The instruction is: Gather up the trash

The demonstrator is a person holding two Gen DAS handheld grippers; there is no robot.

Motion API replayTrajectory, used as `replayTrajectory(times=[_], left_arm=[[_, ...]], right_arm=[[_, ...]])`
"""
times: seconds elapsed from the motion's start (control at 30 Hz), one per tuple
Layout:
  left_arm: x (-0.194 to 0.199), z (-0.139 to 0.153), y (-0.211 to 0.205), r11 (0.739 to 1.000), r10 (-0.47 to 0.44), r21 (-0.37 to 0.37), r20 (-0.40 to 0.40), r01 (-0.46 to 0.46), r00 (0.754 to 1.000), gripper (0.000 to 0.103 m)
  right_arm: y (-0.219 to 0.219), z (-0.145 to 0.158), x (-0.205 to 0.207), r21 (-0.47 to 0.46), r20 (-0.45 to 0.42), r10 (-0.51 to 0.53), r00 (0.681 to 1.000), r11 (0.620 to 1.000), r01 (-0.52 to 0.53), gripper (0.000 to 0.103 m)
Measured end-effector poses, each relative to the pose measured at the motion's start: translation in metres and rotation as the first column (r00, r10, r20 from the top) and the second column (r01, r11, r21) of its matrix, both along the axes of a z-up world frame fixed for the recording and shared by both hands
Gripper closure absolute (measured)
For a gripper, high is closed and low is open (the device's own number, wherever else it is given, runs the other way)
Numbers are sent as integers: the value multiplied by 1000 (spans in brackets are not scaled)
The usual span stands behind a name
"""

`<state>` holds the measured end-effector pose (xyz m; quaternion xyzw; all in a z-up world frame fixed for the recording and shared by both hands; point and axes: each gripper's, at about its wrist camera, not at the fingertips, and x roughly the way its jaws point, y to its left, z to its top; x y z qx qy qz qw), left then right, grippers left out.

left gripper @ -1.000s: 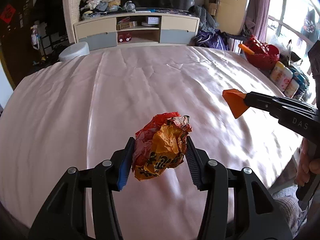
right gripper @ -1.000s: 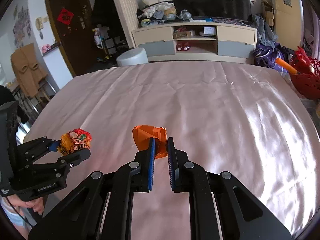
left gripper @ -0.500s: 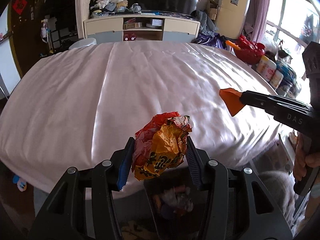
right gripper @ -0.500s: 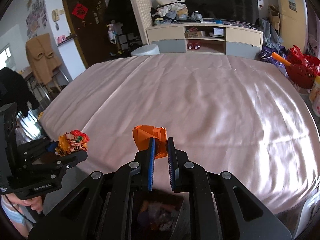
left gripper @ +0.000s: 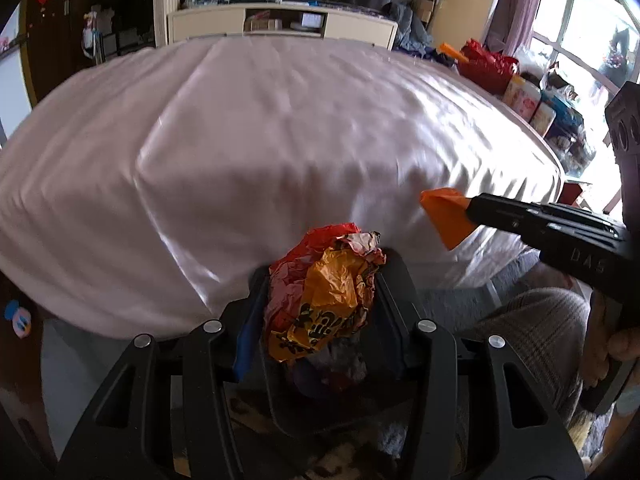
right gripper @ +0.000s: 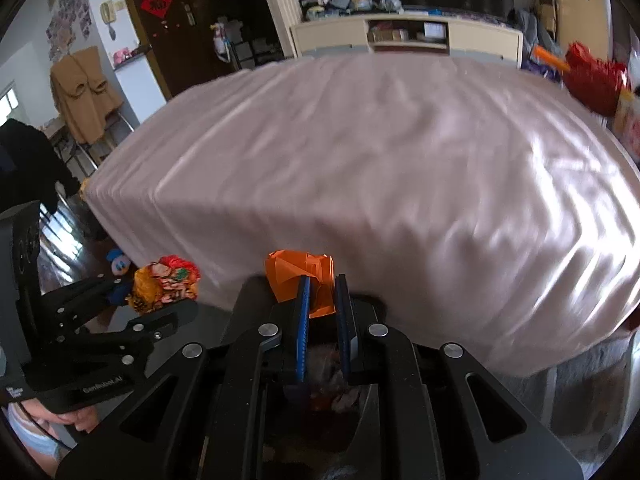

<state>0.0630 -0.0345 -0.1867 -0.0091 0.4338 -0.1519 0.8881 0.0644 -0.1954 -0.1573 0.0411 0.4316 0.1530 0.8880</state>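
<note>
My left gripper [left gripper: 318, 280] is shut on a crumpled red and orange snack wrapper [left gripper: 320, 296], which fills the gap between its pads. My right gripper [right gripper: 322, 294] is shut on a folded piece of orange paper [right gripper: 300, 270]. Each shows in the other's view too: the orange paper [left gripper: 446, 212] at the right, the wrapper [right gripper: 164, 282] at the left. Both grippers hang off the near edge of the pink-sheeted bed [left gripper: 260, 128], over a dark trash bin [left gripper: 328, 376] holding bits of rubbish [right gripper: 336, 396]. The bin is mostly hidden behind the fingers.
A cream TV cabinet [right gripper: 404, 36] stands beyond the bed. Red baskets and bottles [left gripper: 520, 88] crowd the right side by the window. A small duck toy [right gripper: 118, 262] lies on the dark floor at the left. A hand [left gripper: 612, 344] grips the right tool.
Both grippers pulled back from above the bed and sank past its near edge, so the bin now shows beneath them. Each grip stayed the same on its piece of trash.
</note>
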Motion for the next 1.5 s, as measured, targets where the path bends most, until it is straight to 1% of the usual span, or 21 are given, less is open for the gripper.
replayTrajectory(times=[0.2, 0.37, 0.57, 0.67, 0.83, 0.9, 0.93, 1.03, 1.1, 1.2, 1.27, 1.3, 1.37, 1.4, 1.43, 1.5], left_arm=[[-19, -31, -7, 1000, -5, -16, -71, 3, 997, 55], [-30, -49, -11, 1000, -14, -13, -109, 13, 994, 55], [-32, -54, -15, 1000, -12, -11, -118, 11, 993, 54], [-30, -52, -16, 1000, -9, -11, -118, 8, 993, 53], [-28, -49, -13, 1000, 9, -17, -112, -11, 994, 51], [-28, -48, -12, 1000, 16, -15, -112, -18, 994, 48], [-28, -47, -11, 1000, 19, -13, -111, -20, 994, 43], [-28, -46, -9, 1000, 24, -6, -104, -25, 994, 36], [-27, -44, -8, 999, 32, -2, -98, -32, 995, 31], [-27, -39, -6, 999, 44, 7, -84, -43, 996, 26], [-28, -36, -5, 999, 50, 18, -71, -49, 996, 22], [-29, -33, -4, 998, 55, 26, -60, -53, 997, 20], [-29, -25, -2, 998, 57, 28, -38, -56, 998, 15], [-29, -20, -1, 998, 56, 22, -28, -55, 998, 11], [-29, -14, 0, 998, 55, 14, -12, -55, 998, 9], [-29, 3, 1, 998, 64, 7, 38, -64, 997, 8]], right_arm=[[-5, -36, -11, 32, -80, -42, 996, 998, 45, 89], [-7, -45, -17, 29, -103, -60, 993, 998, 63, 89], [-7, -52, -18, 41, -120, -77, 990, 996, 83, 89], [-6, -52, -16, 53, -125, -77, 989, 995, 84, 86], [-6, -55, -13, 62, -138, -81, 987, 994, 90, 86], [-5, -55, -12, 66, -145, -82, 986, 994, 93, 80], [-6, -56, -11, 69, -147, -87, 985, 993, 98, 74], [-8, -55, -12, 74, -143, -95, 985, 992, 106, 59], [-11, -55, -13, 75, -139, -102, 985, 991, 114, 54], [-14, -52, -13, 79, -134, -112, 985, 989, 123, 42], [-19, -49, -13, 84, -122, -124, 985, 987, 135, 29], [-21, -47, -14, 85, -116, -131, 985, 986, 142, 25], [-28, -42, -15, 83, -99, -156, 983, 983, 164, 8], [-32, -39, -15, 81, -91, -169, 981, 981, 176, 4], [-36, -36, -15, 81, -81, -185, 979, 978, 191, 3], [-41, -33, -15, 80, -75, -204, 976, 974, 210, 3]])
